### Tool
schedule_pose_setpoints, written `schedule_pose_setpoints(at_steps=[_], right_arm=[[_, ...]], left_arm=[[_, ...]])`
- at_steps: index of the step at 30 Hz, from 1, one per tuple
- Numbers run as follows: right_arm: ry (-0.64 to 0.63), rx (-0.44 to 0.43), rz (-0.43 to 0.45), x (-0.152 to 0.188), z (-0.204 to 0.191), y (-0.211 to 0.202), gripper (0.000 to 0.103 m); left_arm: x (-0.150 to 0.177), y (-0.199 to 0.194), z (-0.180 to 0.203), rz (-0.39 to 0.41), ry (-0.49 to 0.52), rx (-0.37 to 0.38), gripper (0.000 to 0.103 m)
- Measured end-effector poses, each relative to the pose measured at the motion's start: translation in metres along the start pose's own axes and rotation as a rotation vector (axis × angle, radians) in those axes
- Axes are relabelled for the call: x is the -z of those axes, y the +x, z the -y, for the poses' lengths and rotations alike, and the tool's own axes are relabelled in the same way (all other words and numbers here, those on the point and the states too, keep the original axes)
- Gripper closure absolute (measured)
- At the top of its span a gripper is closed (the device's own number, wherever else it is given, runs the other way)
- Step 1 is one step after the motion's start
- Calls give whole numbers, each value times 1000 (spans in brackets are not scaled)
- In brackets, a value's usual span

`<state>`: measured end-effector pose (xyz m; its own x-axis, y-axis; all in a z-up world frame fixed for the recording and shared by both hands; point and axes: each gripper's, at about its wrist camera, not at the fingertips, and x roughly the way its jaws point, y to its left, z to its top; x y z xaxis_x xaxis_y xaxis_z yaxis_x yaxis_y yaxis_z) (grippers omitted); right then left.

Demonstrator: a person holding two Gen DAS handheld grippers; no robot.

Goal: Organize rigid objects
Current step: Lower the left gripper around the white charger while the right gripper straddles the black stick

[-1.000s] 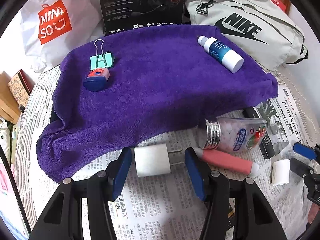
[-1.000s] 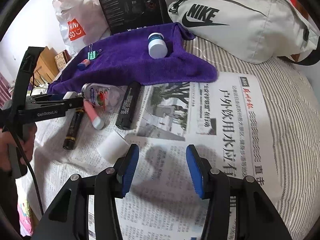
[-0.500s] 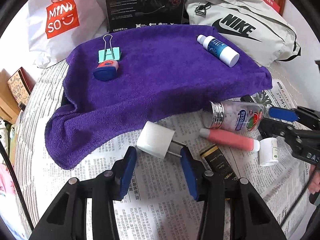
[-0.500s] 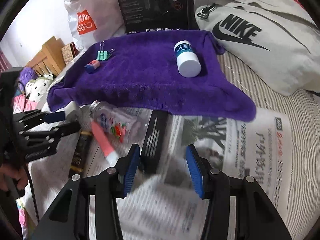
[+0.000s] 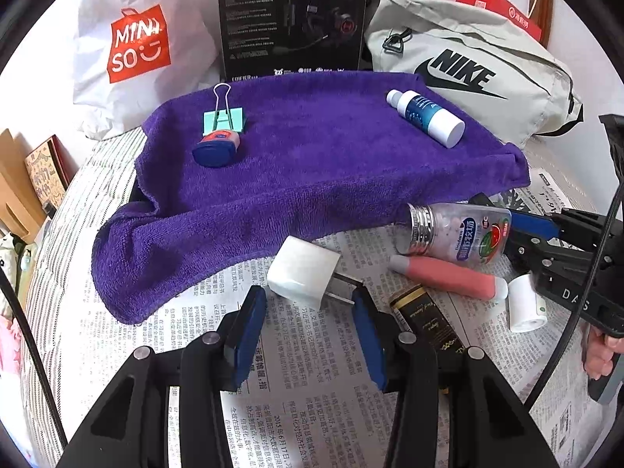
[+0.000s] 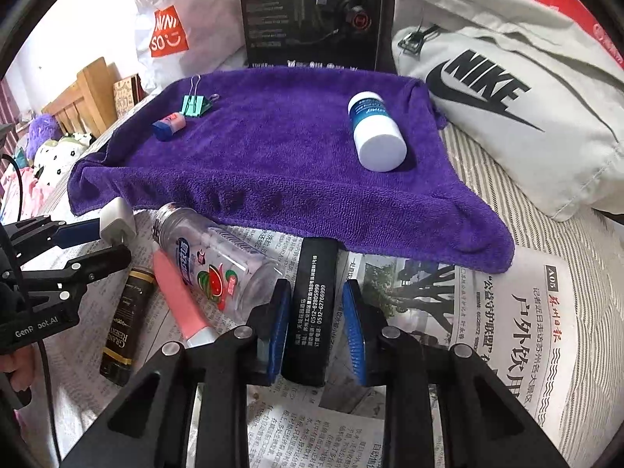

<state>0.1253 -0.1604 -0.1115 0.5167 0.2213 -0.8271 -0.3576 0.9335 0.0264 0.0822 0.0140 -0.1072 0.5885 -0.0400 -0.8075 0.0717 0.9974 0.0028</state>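
Observation:
A purple towel [image 5: 312, 163] [image 6: 273, 156] holds a teal binder clip [image 5: 223, 119], a small blue and pink case [image 5: 216, 148] and a white and blue bottle [image 5: 427, 117] [image 6: 376, 132]. My left gripper [image 5: 310, 298] grips the prongs of a white charger plug [image 5: 302, 273], which tilts up over the newspaper. My right gripper [image 6: 316, 312] is open, its jaws on either side of a black rectangular box [image 6: 312, 304] lying on the newspaper. Beside it lie a clear bottle [image 6: 218, 261], a pink tube [image 6: 179, 296] and a dark tube [image 6: 124, 327].
A grey Nike bag [image 6: 507, 89] lies at the right, a black Edifier box [image 5: 292, 19] and a Miniso bag [image 5: 132, 46] stand behind the towel. A small white cylinder [image 5: 524, 304] lies by the right gripper. Newspaper [image 6: 507, 331] covers the striped bed.
My left gripper has closed on the plug's prongs and tilted the plug up. My right gripper has moved left from the open newspaper to straddle the black box.

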Motion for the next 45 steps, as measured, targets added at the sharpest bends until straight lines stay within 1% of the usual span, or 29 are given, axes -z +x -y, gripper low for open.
schedule_pose_setpoints(at_steps=[3,11,16,31,37,41,45], right_arm=[[-2,12,42,6,-1,-2,75],[-1,11,44,4,-1,-3,75],[-17,30,45,4,-3,-2,76],[-30,45,45,4,-7,-2,76],[-30,43,45,3,-7,-2,76],[-26,38,44,3,-7,-1,76],[-17,27,44,3,-5,-1,76]], left_arm=[[2,0,0,21,5,-1,59],[3,0,0,37,1,3,59],[4,0,0,38,3,-1,59],[5,-1,0,38,4,-3,59],[5,-1,7,42,38,-48,59],[4,0,-2,37,-1,6,59],[5,0,1,36,8,-5,59]])
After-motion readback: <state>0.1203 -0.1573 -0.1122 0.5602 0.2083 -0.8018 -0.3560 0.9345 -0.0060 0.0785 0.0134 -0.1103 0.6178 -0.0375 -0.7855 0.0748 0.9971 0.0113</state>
